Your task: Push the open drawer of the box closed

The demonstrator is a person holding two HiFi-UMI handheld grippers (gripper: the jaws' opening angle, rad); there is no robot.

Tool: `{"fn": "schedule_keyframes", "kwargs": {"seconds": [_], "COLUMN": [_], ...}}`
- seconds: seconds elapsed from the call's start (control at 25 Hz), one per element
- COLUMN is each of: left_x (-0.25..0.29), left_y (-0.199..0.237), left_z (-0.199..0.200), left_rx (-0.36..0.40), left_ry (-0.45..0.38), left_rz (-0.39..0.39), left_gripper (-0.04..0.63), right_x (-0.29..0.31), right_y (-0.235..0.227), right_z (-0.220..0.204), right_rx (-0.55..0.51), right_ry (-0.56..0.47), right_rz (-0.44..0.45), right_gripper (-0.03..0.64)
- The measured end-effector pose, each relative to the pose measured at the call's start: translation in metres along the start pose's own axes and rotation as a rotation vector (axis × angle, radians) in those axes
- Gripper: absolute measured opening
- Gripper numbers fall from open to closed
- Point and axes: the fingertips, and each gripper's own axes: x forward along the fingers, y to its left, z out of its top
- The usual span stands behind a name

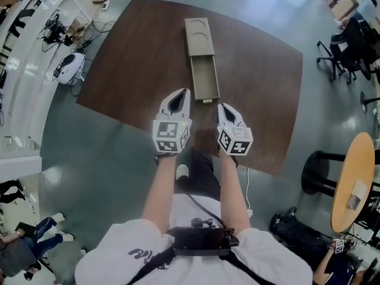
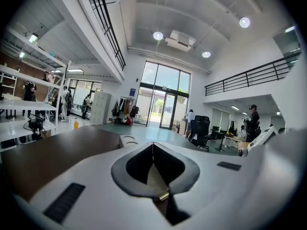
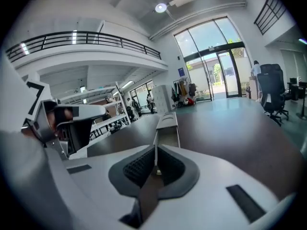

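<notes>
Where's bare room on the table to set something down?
Two wide bare patches of table: left of the box and its drawer, out to the left edge, and right of them, out to the right edge. It is crowded only at the near edge, where the left gripper and right gripper flank the drawer front.

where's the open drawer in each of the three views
Head view: drawer upper centre, pulled out of the box.
Left gripper view: drawer low centre, glimpsed behind the shut left gripper.
Right gripper view: drawer centre, just past the shut right gripper.
Shared landmark: the dark brown table.
</notes>
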Motion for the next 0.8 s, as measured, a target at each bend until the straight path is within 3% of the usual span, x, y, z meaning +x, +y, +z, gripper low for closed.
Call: {"fn": "schedule_keyframes", "kwargs": {"seconds": [0.6,0.68,0.8], "left_x": [0.04,0.041,0.046], "left_y": [0.025,0.029,0.031], "left_z": [-0.063,-0.066,-0.068], "left_rx": [-0.066,-0.071,-0.076], "left_ry": [0.147,0.157,0.165], "left_rz": [0.013,0.02,0.028], "left_gripper": [0.011,0.011,0.011], "right_x": [0.06,0.064,0.07], "right_y": [-0.009,-0.009,-0.012], "right_z": [-0.096,-0.105,-0.112], "right_rx": [-0.067,-0.075,-0.072], "right_ry": [0.365,0.41,0.442], "right_rz": [-0.048,-0.052,-0.058], "right_gripper": [0.008,0.104,0.178]}}
